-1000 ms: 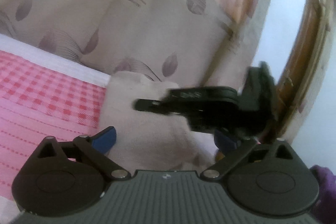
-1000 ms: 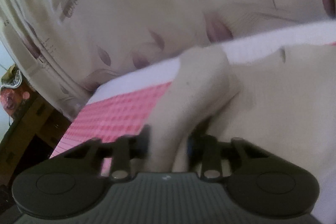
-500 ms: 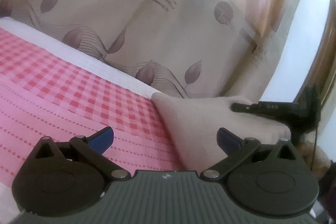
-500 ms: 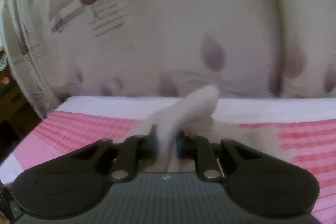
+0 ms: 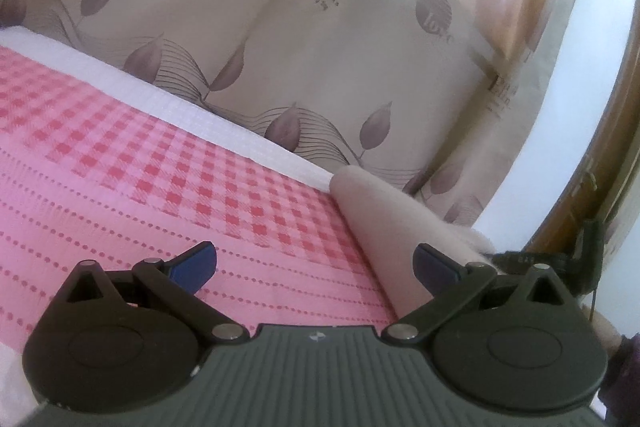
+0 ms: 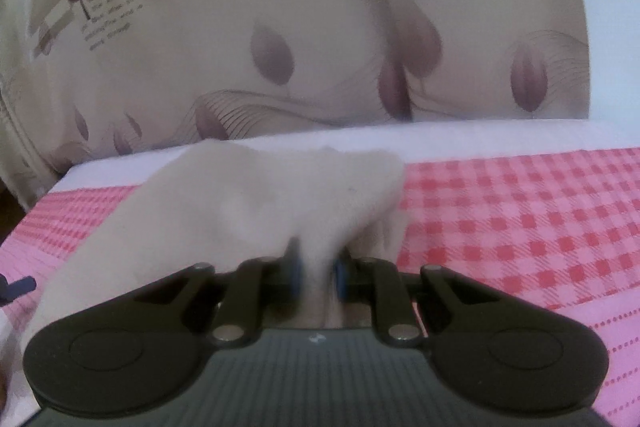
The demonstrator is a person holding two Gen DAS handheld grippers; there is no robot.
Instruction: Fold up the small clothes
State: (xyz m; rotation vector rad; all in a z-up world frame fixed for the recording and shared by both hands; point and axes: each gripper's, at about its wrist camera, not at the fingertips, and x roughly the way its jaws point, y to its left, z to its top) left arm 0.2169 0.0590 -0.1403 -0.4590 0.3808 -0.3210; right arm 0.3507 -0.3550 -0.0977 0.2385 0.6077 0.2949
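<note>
A small beige garment (image 6: 248,203) lies on a pink checked cloth (image 6: 520,211). My right gripper (image 6: 316,273) is shut on a fold of it near its front edge. In the left wrist view the same garment (image 5: 384,227) lies at the right, with its fold running towards the camera. My left gripper (image 5: 316,261) is open and empty, low over the pink cloth (image 5: 160,179); its right fingertip (image 5: 434,261) is at the garment's edge. The right gripper's black body (image 5: 560,259) shows beyond the garment.
A beige leaf-print curtain (image 5: 320,47) hangs behind the surface. A white band (image 5: 200,111) edges the cloth at the back. A brown wooden door frame (image 5: 592,179) stands at the right. The surface's left edge (image 6: 24,219) drops away.
My left gripper has drawn left, off the garment. The right gripper has swung round with the garment in it, so the garment now lies lower and flatter on the cloth.
</note>
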